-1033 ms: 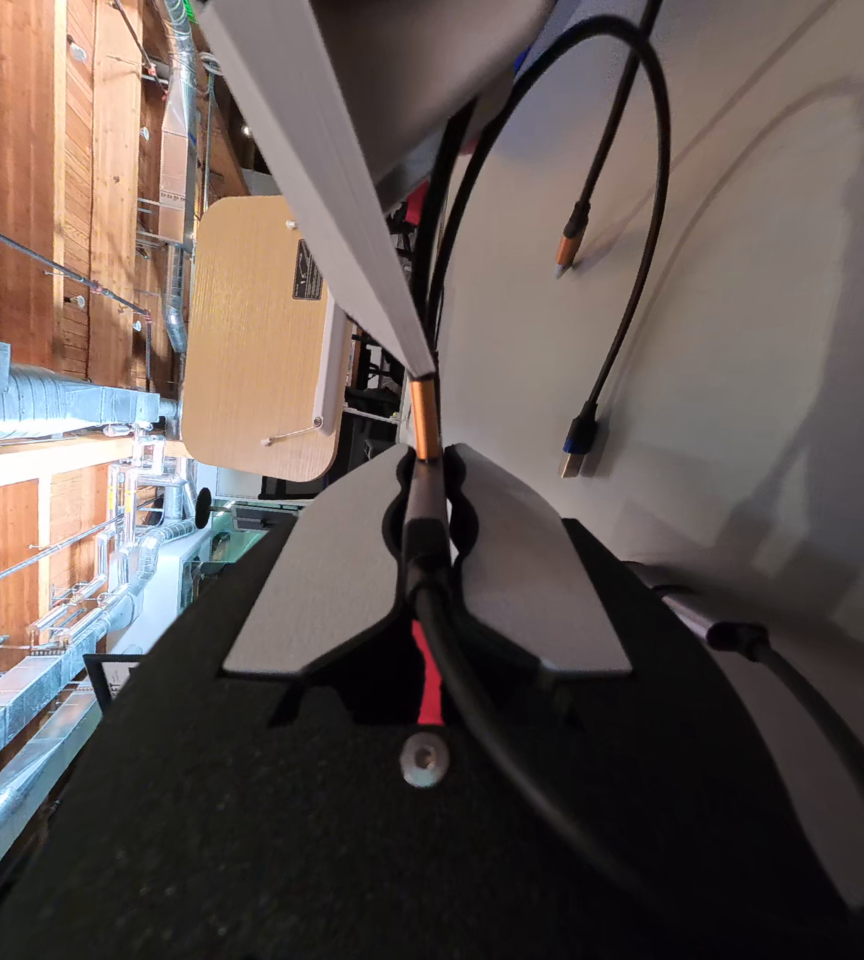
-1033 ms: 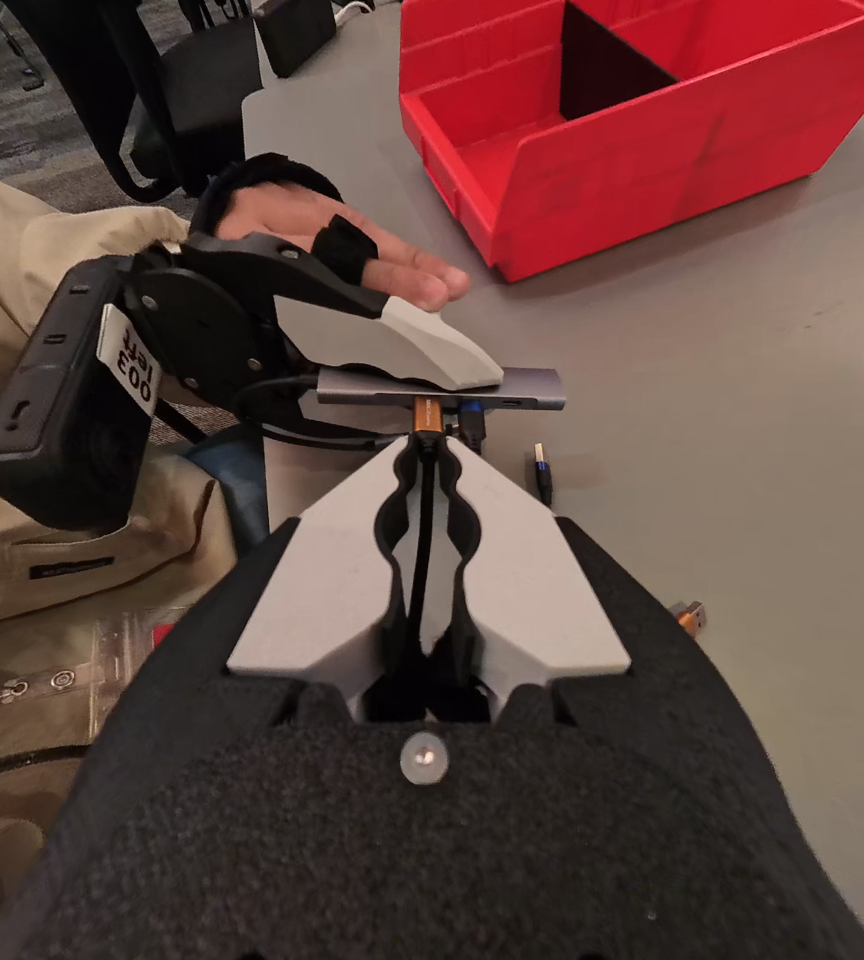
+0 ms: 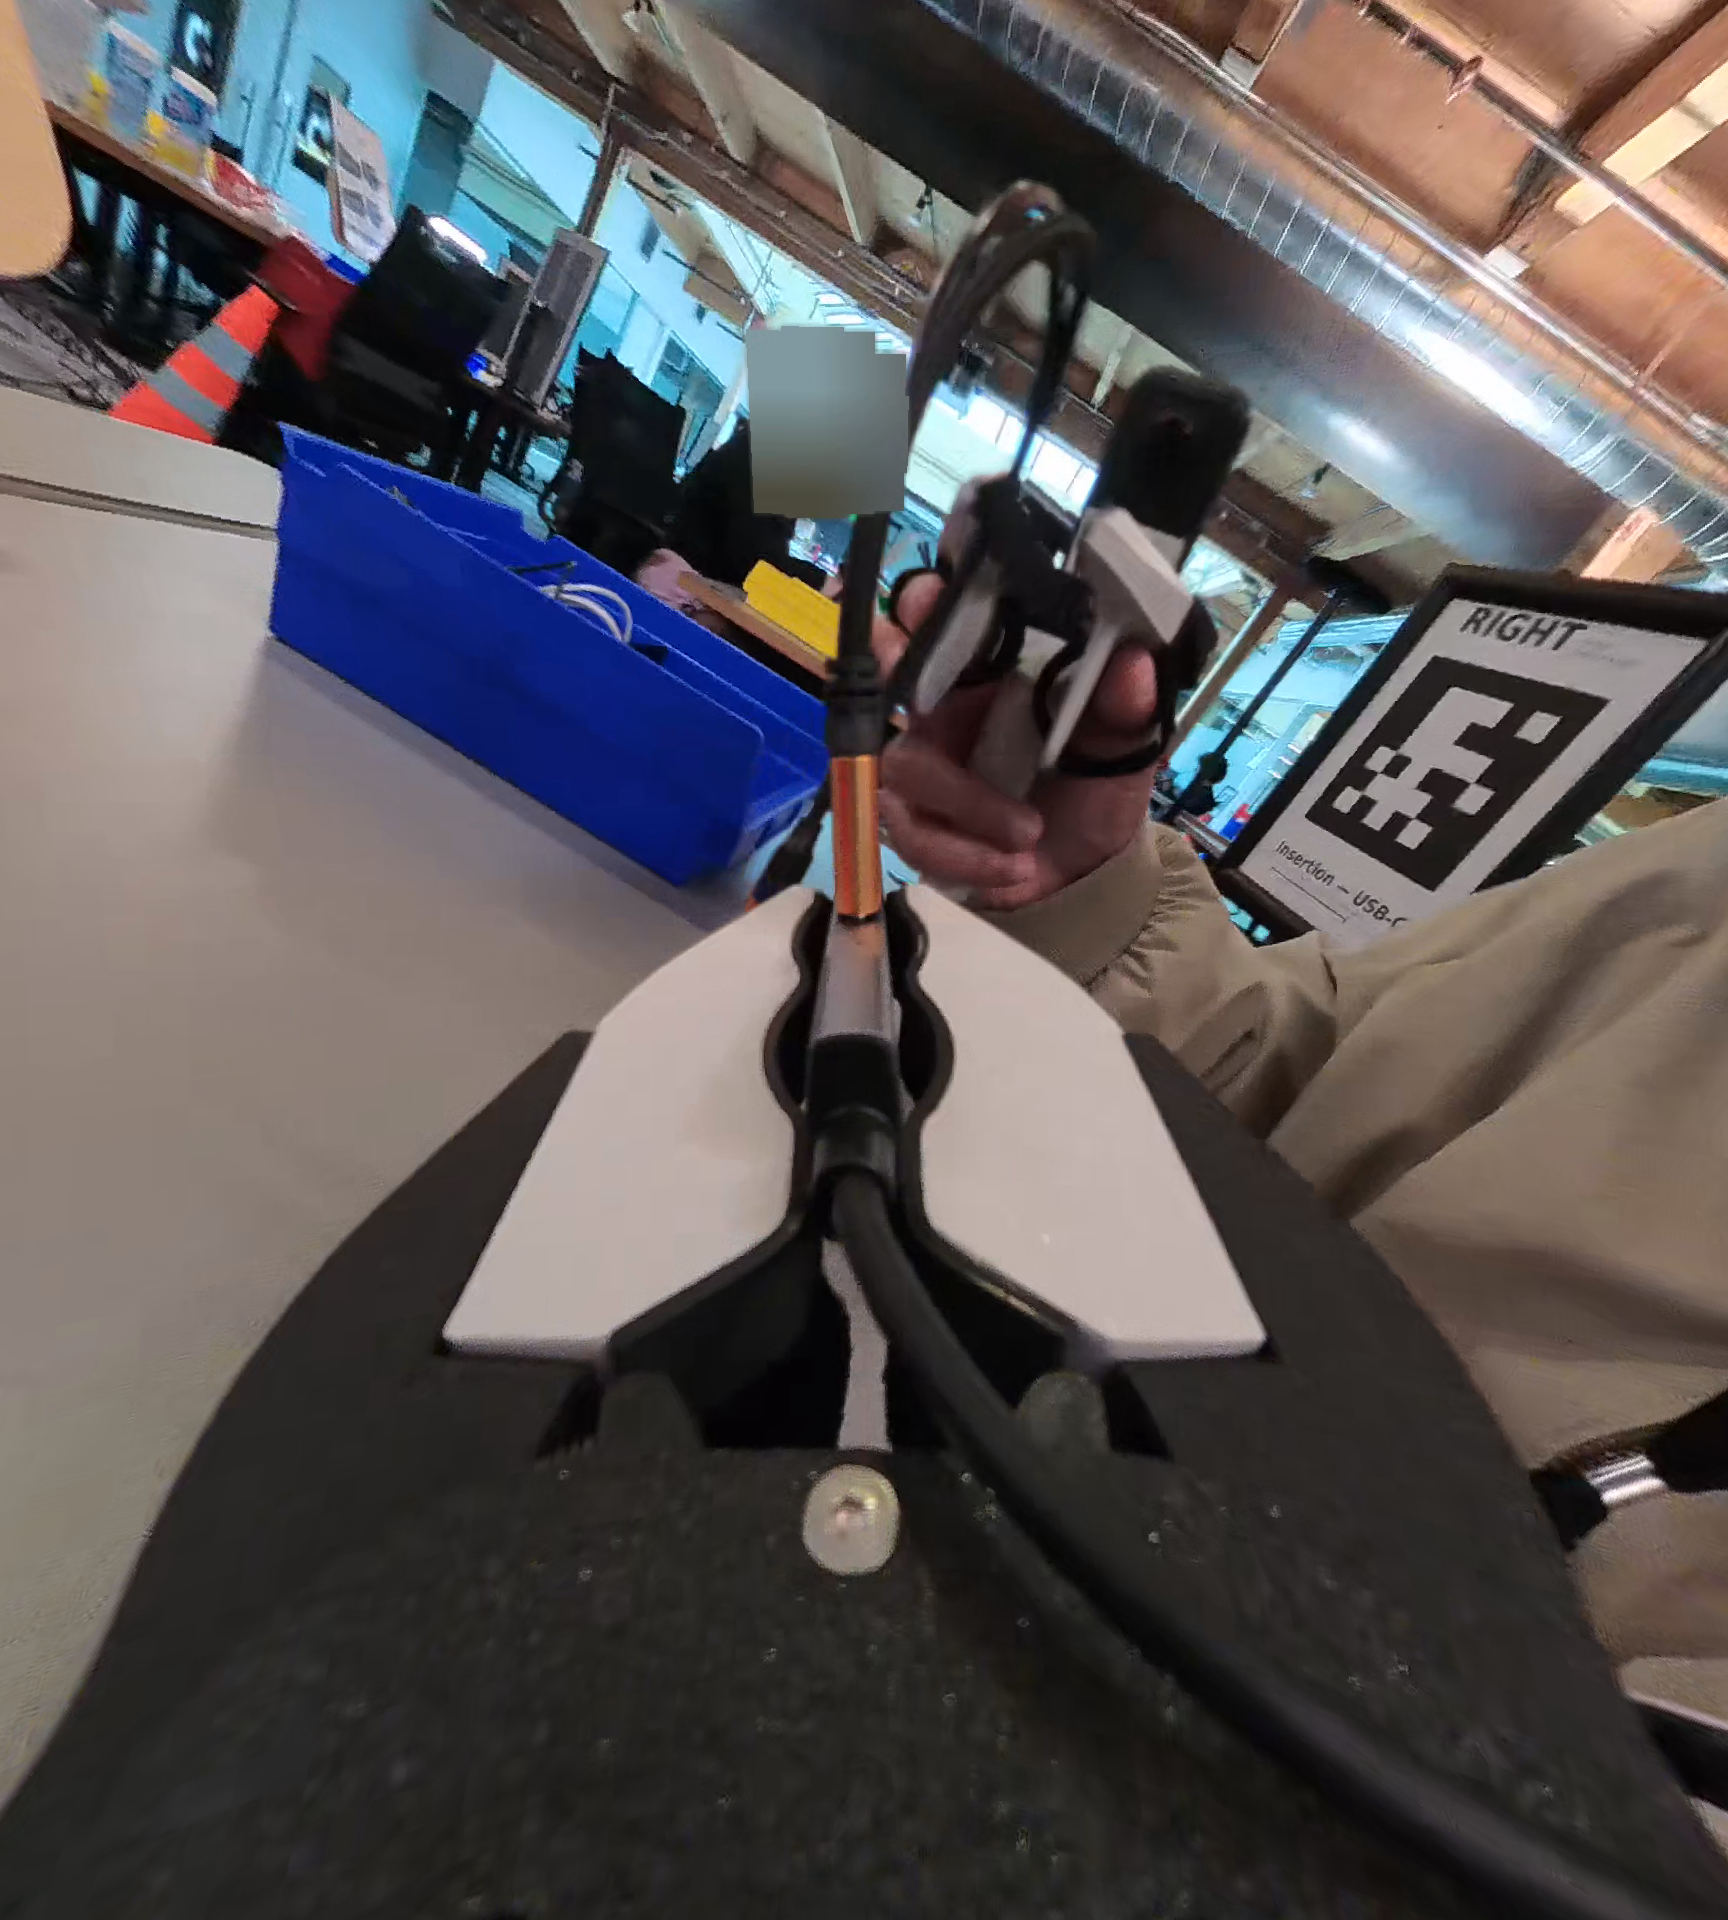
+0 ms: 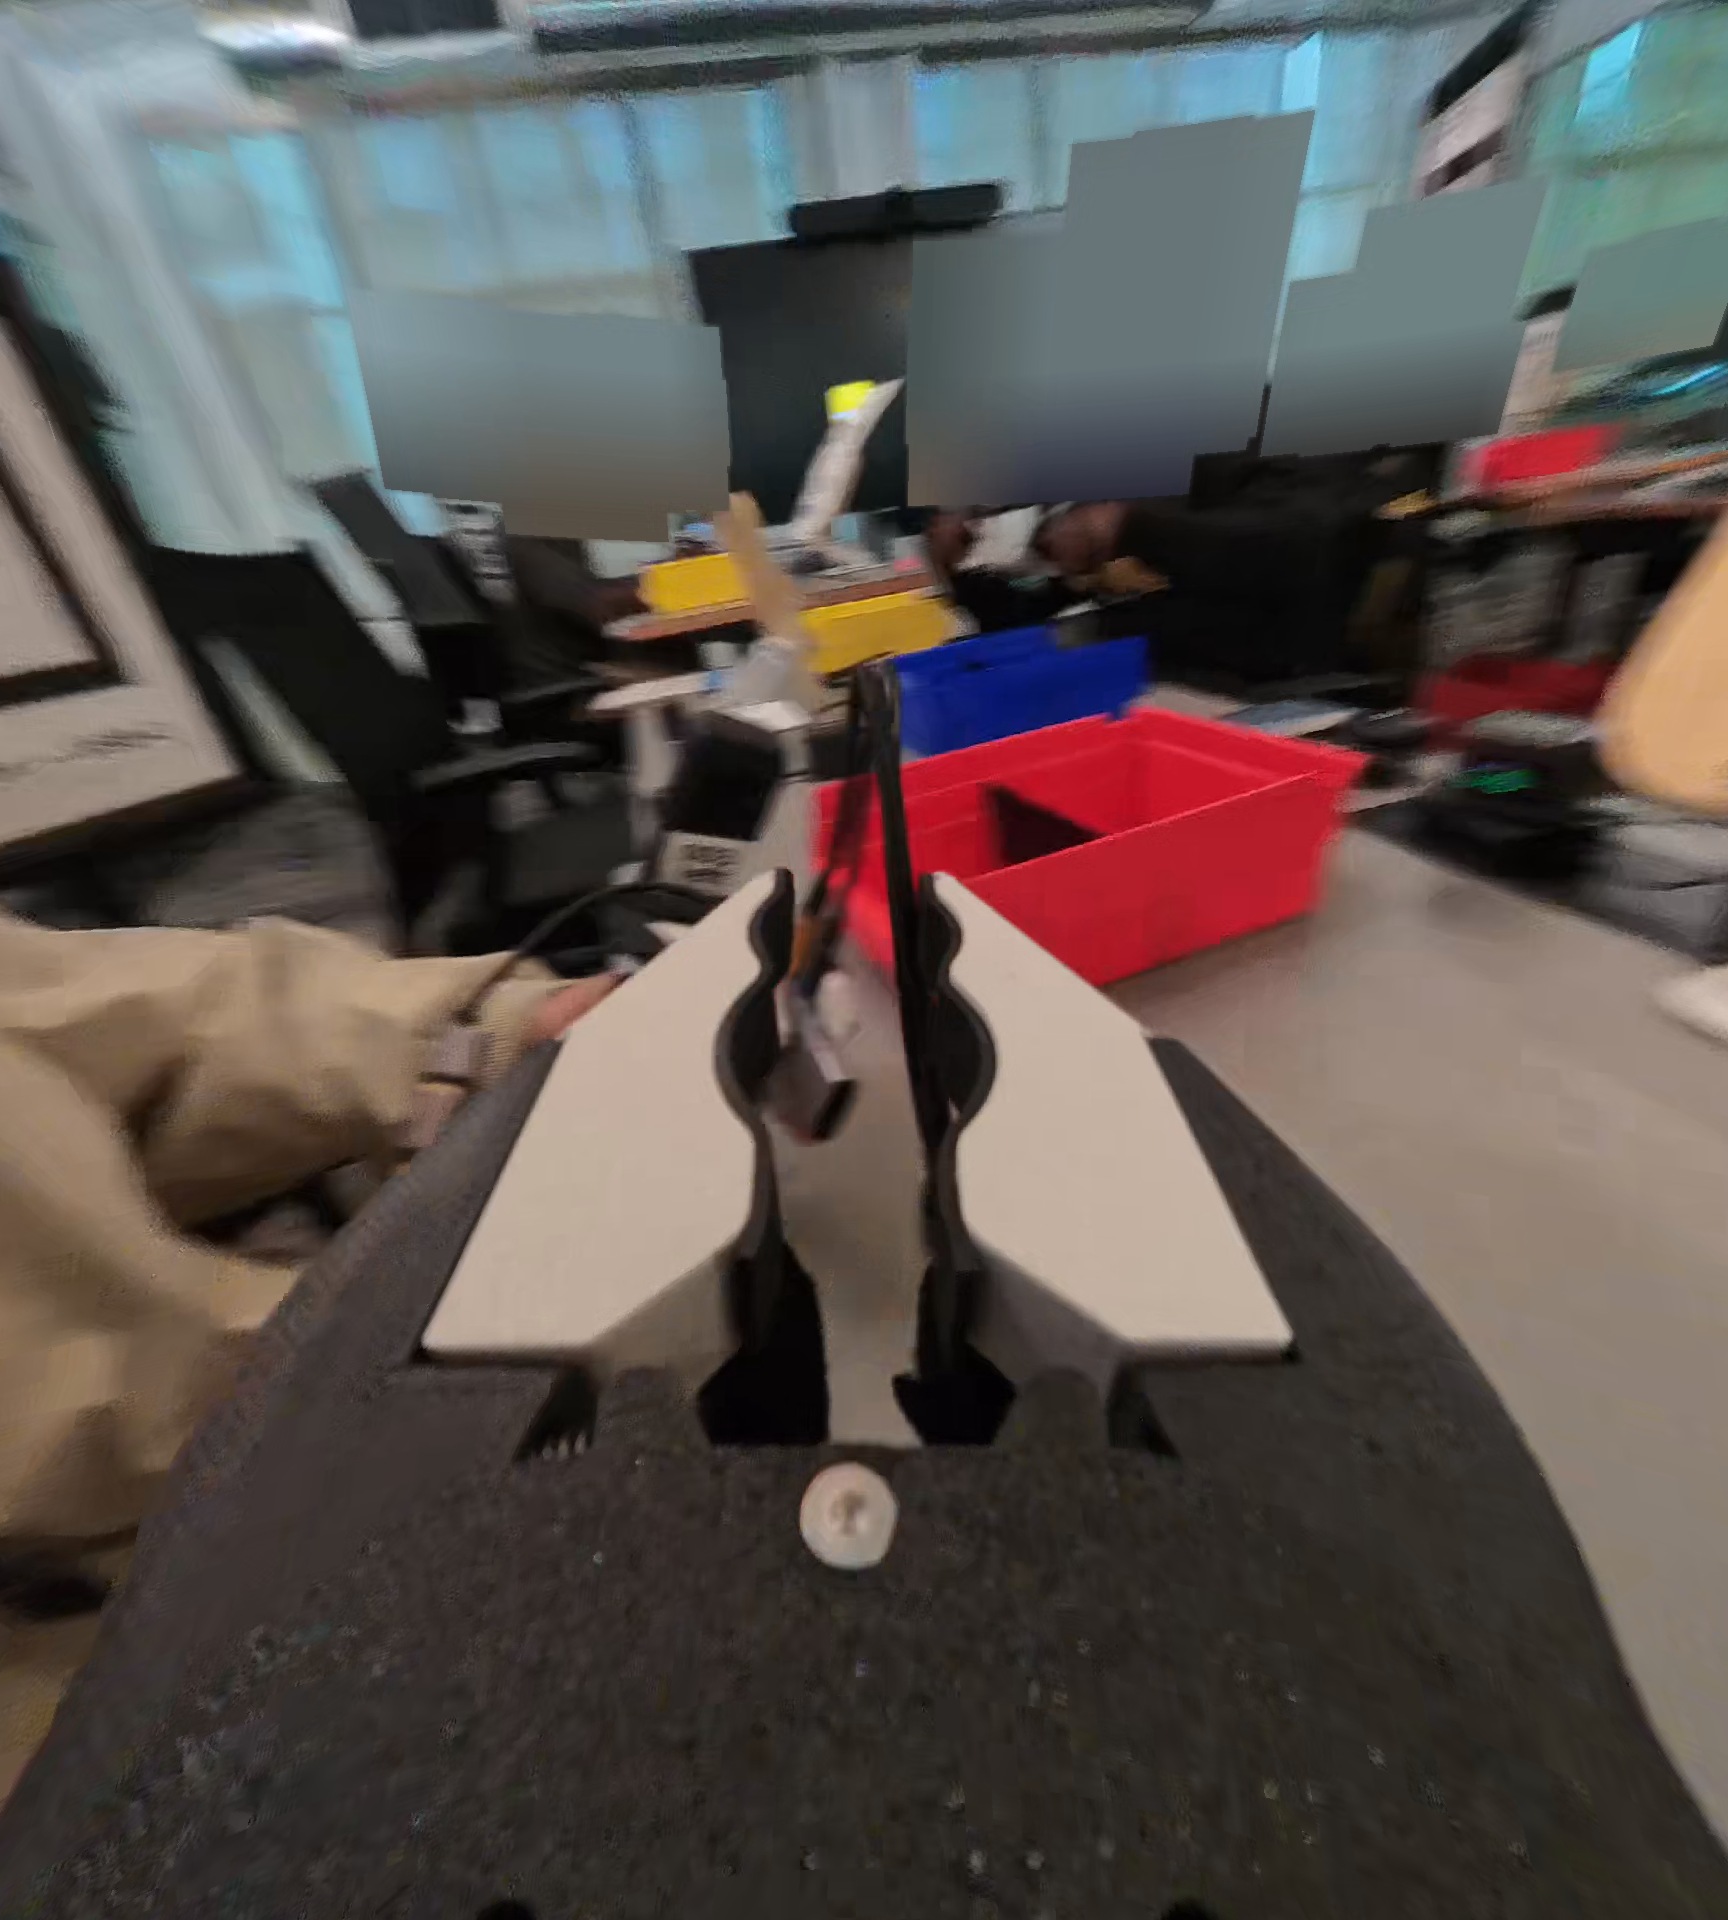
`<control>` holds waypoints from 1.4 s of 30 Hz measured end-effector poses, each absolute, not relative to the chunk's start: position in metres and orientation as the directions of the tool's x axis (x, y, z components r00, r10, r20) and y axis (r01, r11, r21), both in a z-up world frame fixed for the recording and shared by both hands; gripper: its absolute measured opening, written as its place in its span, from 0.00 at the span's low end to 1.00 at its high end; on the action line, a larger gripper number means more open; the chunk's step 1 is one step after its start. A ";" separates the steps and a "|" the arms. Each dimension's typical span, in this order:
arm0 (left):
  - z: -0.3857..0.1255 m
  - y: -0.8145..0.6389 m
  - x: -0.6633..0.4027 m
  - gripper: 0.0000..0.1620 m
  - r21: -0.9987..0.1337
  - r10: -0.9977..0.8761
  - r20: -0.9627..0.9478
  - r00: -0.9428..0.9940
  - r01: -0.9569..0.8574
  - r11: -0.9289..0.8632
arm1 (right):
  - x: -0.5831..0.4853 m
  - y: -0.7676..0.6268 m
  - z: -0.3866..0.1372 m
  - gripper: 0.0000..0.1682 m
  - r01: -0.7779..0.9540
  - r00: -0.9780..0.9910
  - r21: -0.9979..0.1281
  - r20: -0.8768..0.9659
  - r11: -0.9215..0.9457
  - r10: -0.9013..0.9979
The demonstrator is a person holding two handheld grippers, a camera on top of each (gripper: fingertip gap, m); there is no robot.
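My left gripper (image 3: 855,904) is shut on a slim grey hub (image 3: 849,997), held edge-on above the table (image 3: 164,935). The hub's own black cable (image 3: 943,1351) trails back over the gripper body. An orange plug (image 3: 855,842) sits in the hub's front end, and its black cable rises from it. My right gripper (image 4: 860,883) is open. A black cable (image 4: 891,831) hangs along its right finger and loose plugs (image 4: 818,1081) dangle by the left finger. The left wrist view shows the right gripper (image 3: 1011,696) raised beyond the hub, with cable looped above it.
A blue bin (image 3: 527,665) stands on the table ahead of the left gripper. A red divided bin (image 4: 1151,862) stands ahead of the right gripper, with a blue bin (image 4: 1016,675) behind it. A framed black-and-white marker sign (image 3: 1462,769) stands at the right. A beige sleeve (image 3: 1462,1039) crosses the view. Left tips to right tips: about 10 cm.
The right gripper has opened, let go of the orange plug's cable and drawn back and up. The left gripper has turned and lifted, still holding the hub with the orange plug in it.
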State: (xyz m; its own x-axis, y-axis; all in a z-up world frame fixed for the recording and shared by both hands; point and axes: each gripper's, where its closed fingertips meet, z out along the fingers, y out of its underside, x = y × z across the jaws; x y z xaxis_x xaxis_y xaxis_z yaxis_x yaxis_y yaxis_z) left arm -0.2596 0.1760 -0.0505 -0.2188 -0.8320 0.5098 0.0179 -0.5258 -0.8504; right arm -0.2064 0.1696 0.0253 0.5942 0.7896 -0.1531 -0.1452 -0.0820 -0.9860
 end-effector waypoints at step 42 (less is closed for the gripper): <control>-0.066 0.152 -0.252 0.06 -0.863 -0.820 0.500 -0.278 -0.074 -0.500 | -0.269 0.174 -0.052 0.03 -0.162 0.420 -0.880 -0.471 -0.447 0.775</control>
